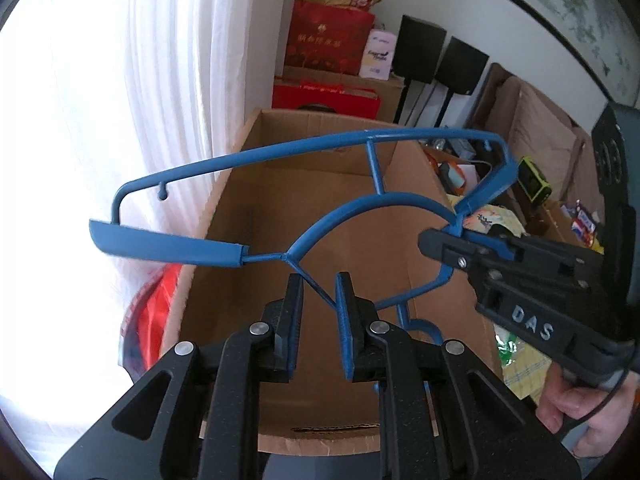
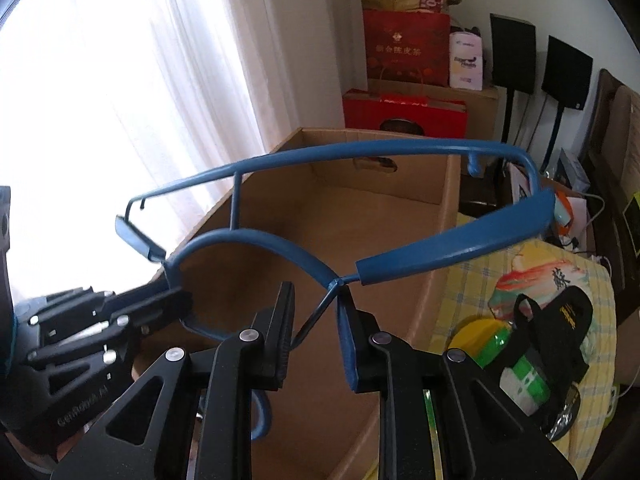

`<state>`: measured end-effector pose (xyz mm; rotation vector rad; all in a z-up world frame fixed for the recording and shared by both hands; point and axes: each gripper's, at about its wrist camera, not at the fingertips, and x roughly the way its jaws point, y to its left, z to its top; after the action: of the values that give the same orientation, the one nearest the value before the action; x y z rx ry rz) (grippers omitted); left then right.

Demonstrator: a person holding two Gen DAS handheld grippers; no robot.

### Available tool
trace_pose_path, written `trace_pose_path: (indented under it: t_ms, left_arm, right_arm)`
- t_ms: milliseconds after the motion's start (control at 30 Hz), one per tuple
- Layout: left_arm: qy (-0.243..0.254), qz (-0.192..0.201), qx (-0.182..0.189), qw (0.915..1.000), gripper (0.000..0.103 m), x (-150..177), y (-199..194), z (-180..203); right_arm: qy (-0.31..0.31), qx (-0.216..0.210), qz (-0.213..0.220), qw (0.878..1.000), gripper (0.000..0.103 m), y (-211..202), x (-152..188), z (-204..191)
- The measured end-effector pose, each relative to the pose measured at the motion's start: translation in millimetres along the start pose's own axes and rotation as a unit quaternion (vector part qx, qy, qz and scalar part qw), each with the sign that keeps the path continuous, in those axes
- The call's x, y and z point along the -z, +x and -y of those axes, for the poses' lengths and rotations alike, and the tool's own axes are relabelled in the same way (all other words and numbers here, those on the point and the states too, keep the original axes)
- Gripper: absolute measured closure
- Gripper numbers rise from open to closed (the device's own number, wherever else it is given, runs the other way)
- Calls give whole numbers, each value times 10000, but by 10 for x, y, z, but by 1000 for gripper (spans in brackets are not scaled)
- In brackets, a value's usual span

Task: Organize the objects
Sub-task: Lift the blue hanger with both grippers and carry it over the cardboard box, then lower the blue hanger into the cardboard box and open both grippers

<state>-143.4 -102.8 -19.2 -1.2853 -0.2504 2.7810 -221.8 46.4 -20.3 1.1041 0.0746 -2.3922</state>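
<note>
A large open cardboard box fills the middle of both views, its brown floor bare where it shows, standing beside white curtains lit from behind. Behind the box, red gift bags and boxes are stacked against the wall next to two black speakers. To the box's right lies a yellow checked cloth carrying a green and yellow bottle with a black strap. A blue metal clothes hanger is held in the air over the box opening, its long top bar running across, padded shoulder pieces at each end and a curved neck loop below. The left gripper has a thin wire of the hanger passing between its fingers with a gap either side, so it is parted and not pinching. The right gripper likewise has a wire between its spread fingers in its own view, while the left wrist view shows its tips against the neck loop; whether it pinches the hanger I cannot tell
</note>
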Motion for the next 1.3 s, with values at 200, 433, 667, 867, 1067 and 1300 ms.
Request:
trace_pose_path:
  t_ms: [200,433,667,867,1067,1300]
  left_arm:
    - [-9,-246,134,9996,92,32,143,31]
    - [18,-362,154,9992,92,42,198,74]
    - [-36,108,-332,9994,63,-117,-163,-282]
    - [145,66,-857,9962,48,-173,-213,-610]
    - [277,-339,-824,9956,48,-7,-85,-730]
    - [466,-598,-599,9953,62,152,-33,-684]
  right_arm:
    - [-14,60,-170,9998,86,225,-114,83]
    - [-194,216,-313,9991,89,416,-186,47]
    - [-68,251,-329,9991,87,392,-170,152]
    - [107,271,-367,9989,71,366,-123,272]
    - [40,211,-350,9992,61,286,-34,236]
    - [-79,-11,-365,9993,59,163,107,108]
